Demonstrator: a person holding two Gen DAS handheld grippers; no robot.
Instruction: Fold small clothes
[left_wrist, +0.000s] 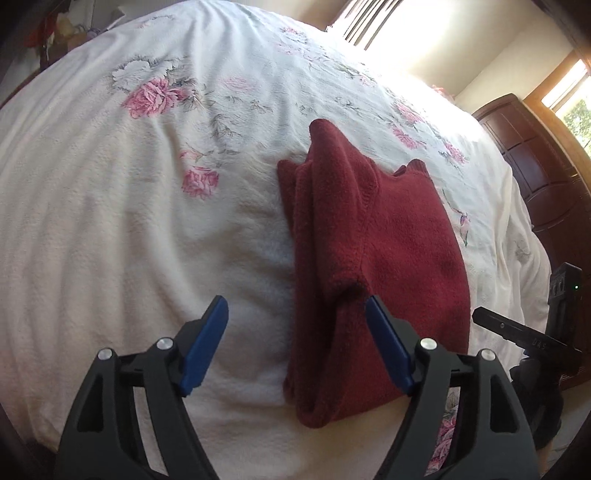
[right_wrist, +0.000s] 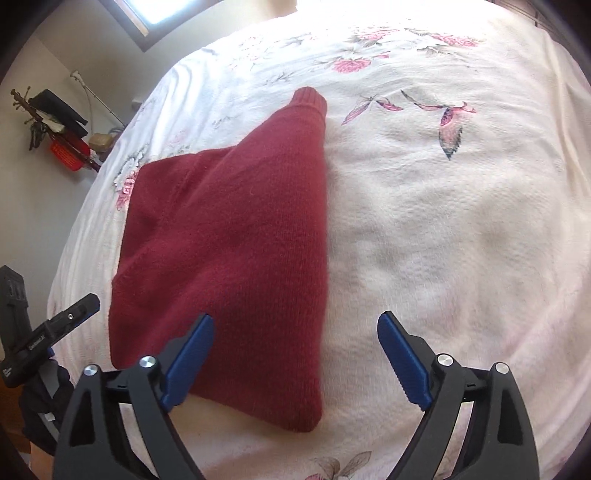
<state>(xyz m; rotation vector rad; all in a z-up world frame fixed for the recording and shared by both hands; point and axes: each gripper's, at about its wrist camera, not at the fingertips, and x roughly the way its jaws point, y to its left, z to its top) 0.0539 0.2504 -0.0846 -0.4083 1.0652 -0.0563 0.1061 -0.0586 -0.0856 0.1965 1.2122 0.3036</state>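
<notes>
Sunlit through bright windows, the bed (left_wrist: 110, 229) carries a white, nubbly cover printed with pink flowers and, in the right view, butterflies; it lies soft and faintly rippled. On it, between the two tools, rests a dark red sweater (right_wrist: 236, 243), a fuzzy fine knit already doubled lengthwise into a long narrow shape, with a ribbed cuff (right_wrist: 308, 99) at the far end and a rounded, thick fold at the near end.

Left hand-held gripper (left_wrist: 295, 321) stands wide open and empty, its right blue pad just over the sweater's near part; whether it touches the knit I cannot tell. Right hand-held gripper (right_wrist: 295, 343) is likewise spread wide, holding nothing, its left pad above the sweater's near edge and its right pad over bare cover.

Likely trouble from here: the knit is thick and springy, so a pinch may catch only the top layer and peel the fold apart. A deep bite could also snag the loose cover beneath and drag it along. Lifting one corner alone would probably let the sleeve slide out and skew the stack
</notes>
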